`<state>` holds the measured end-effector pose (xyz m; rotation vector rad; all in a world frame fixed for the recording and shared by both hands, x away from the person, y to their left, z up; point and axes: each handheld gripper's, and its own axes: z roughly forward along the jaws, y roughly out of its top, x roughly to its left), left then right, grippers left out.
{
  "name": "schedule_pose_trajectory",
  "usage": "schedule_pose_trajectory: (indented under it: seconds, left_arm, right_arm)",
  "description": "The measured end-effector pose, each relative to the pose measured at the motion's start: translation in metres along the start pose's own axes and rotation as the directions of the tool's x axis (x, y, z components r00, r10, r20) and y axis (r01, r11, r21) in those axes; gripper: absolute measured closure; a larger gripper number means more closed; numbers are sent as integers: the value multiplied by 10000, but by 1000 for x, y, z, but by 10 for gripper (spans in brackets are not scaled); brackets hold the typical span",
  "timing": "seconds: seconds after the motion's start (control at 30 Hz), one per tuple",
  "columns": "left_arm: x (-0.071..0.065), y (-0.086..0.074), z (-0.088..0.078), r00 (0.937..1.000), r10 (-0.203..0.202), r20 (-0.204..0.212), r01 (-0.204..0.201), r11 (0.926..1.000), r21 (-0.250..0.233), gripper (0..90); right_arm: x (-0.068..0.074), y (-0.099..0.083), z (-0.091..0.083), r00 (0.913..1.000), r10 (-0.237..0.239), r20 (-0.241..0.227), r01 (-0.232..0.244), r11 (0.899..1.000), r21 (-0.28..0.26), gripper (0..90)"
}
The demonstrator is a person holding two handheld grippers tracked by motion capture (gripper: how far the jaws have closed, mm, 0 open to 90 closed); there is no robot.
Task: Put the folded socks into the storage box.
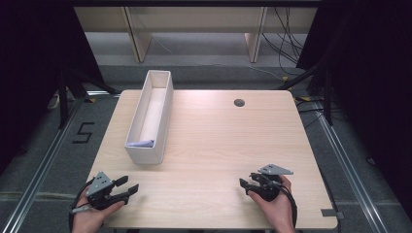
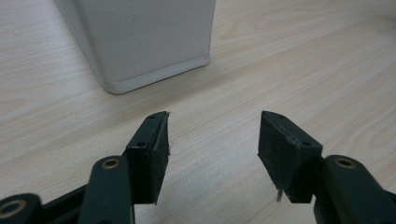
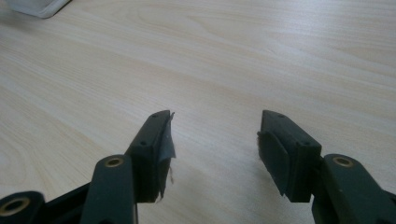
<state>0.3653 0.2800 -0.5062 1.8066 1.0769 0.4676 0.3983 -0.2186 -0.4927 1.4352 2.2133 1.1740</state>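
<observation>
High view shows the left claw (image 1: 127, 186) and the right claw (image 1: 244, 185) both resting at the near edge of the wooden surface (image 1: 223, 141), each held in a hand, well apart from one another and with nothing between their jaws. The nearest thing to them is a long white box (image 1: 145, 151) that stands lengthwise on the left part of the surface, its near end just ahead of the left claw; a small pale lilac item (image 1: 141, 143) lies inside at that near end, though what it is cannot be told. Judging from how things lie, the work looks either not yet begun or already finished with the item dropped in the box, and the pictures do not settle which; nothing else loose lies on the surface apart from a dark round grommet (image 1: 239, 102) at the far side. Left gripper view adds what the overhead cannot: the jaws stand wide apart and empty, pointing at the near corner of the box (image 2: 154, 46), close but not touching. Right gripper view shows the jaws of that claw (image 3: 212, 135) apart too, with frayed pad lining on them, over bare wood, and just a corner of the box (image 3: 37, 7) far off at the top left.
</observation>
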Motion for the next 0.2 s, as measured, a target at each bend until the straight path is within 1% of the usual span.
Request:
schedule_pose_trajectory:
  seconds: [0.03, 0.1, 0.13, 0.17, 0.2]
  left_arm:
    - [0, -2, 0, 10000, -80, -37, 80, 9999, 68, 412]
    - [0, -4, -1, 9999, -100, -77, 101, 9999, 108, 409]
    - [0, -5, 0, 9999, -137, -65, 137, 9999, 11, 404]
    - [0, -6, 0, 9999, -113, -63, 112, 9999, -71, 397]
    - [0, -6, -1, 9999, -117, -111, 116, 9998, -134, 393]
  right_arm:
    - [4, -1, 0, 9993, 350, 133, -351, 9994, 82, 448]
    - [4, -1, 0, 9993, 378, 71, -378, 9993, 78, 447]
    - [4, 0, 0, 9994, 346, 71, -346, 9994, 62, 446]
    - [2, 0, 0, 9999, 99, -24, -99, 9999, 29, 444]
    - [1, 1, 0, 9997, -133, 199, 132, 9999, 62, 444]
